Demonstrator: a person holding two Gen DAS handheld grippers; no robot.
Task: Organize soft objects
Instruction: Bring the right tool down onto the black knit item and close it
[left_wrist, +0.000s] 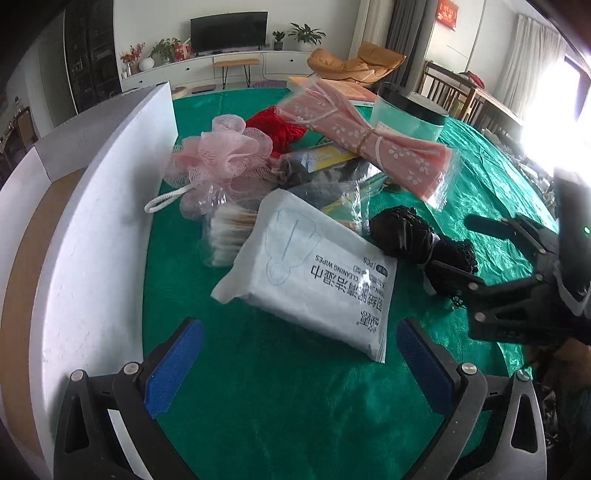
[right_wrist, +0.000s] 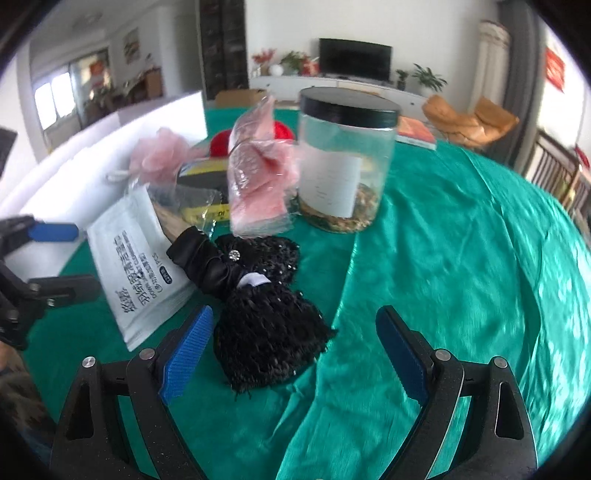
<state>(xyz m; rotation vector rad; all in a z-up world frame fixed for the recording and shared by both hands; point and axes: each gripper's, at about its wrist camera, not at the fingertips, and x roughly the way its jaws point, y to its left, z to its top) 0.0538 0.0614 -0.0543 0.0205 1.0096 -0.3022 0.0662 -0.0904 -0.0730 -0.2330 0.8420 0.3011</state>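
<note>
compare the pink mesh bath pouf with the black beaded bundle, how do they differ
The pink mesh bath pouf is pale, airy netting with a white rope loop; the black beaded bundle is dark, dense and tied at its middle with a black band. The pouf lies by the white board at the far side of the pile; the bundle lies nearest the right gripper, whose fingers are open. Both rest on the green cloth.

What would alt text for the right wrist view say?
An open gripper with blue pads hovers over a black beaded fabric bundle on a green tablecloth. Behind lie a white wipes pack, a bagged pink cloth and a black-lidded clear jar.
</note>
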